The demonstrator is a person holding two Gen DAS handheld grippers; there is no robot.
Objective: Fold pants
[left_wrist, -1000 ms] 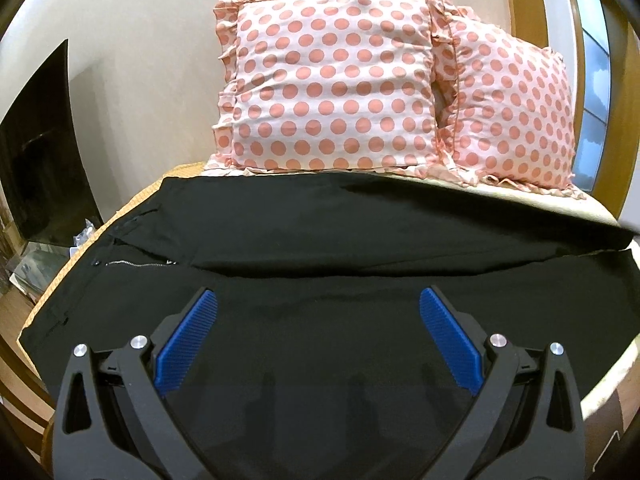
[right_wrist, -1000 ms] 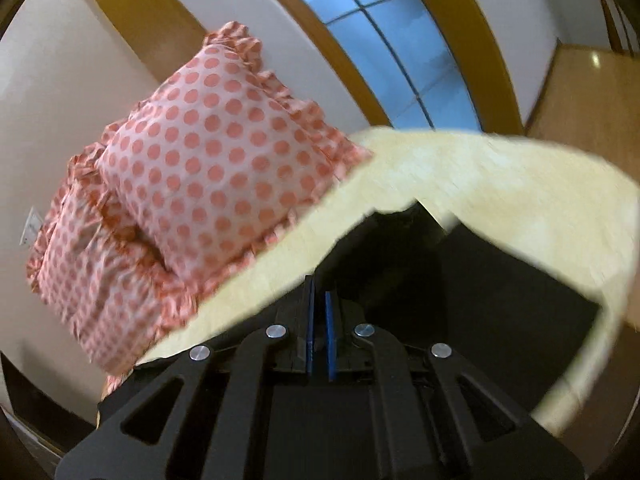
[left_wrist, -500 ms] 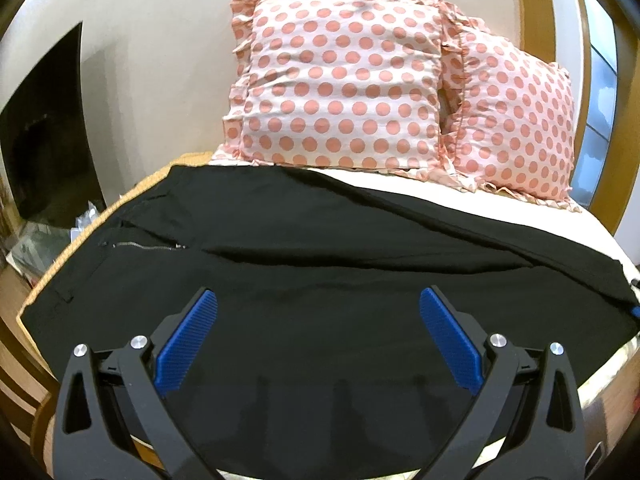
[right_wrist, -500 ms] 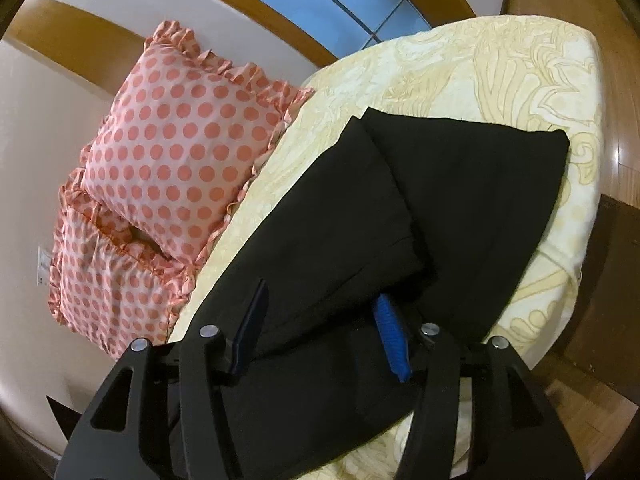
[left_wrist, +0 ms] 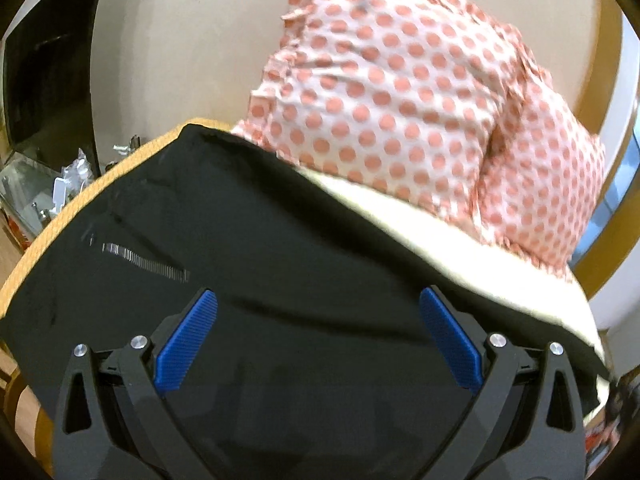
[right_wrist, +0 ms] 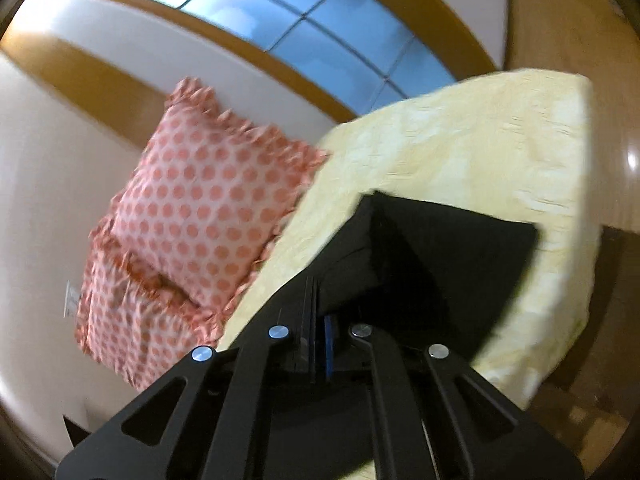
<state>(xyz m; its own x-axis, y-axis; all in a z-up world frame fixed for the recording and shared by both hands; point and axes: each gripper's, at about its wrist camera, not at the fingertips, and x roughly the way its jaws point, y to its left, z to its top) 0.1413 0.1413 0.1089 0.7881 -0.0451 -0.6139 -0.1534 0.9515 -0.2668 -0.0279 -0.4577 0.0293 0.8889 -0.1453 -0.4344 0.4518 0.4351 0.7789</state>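
Black pants (left_wrist: 280, 240) lie spread across the bed, waist end with a silver zipper (left_wrist: 146, 262) at the left. My left gripper (left_wrist: 318, 334) hovers low over the middle of the pants, jaws wide open and empty. In the right wrist view the leg end of the pants (right_wrist: 448, 256) lies on the yellow bedspread (right_wrist: 480, 148). My right gripper (right_wrist: 318, 320) is shut on a fold of the black pants fabric near the leg hems, and the cloth rises into the jaws.
Two pink polka-dot pillows (left_wrist: 392, 92) lean on the wall at the head of the bed; they also show in the right wrist view (right_wrist: 208, 208). A cluttered side table (left_wrist: 48, 188) stands left of the bed. Wooden floor (right_wrist: 580, 32) lies beyond the bed's right edge.
My right gripper, open half a second ago over the leg end, has shut on the pants fabric. My left gripper has dropped closer to the pants and tilted; it stays open.
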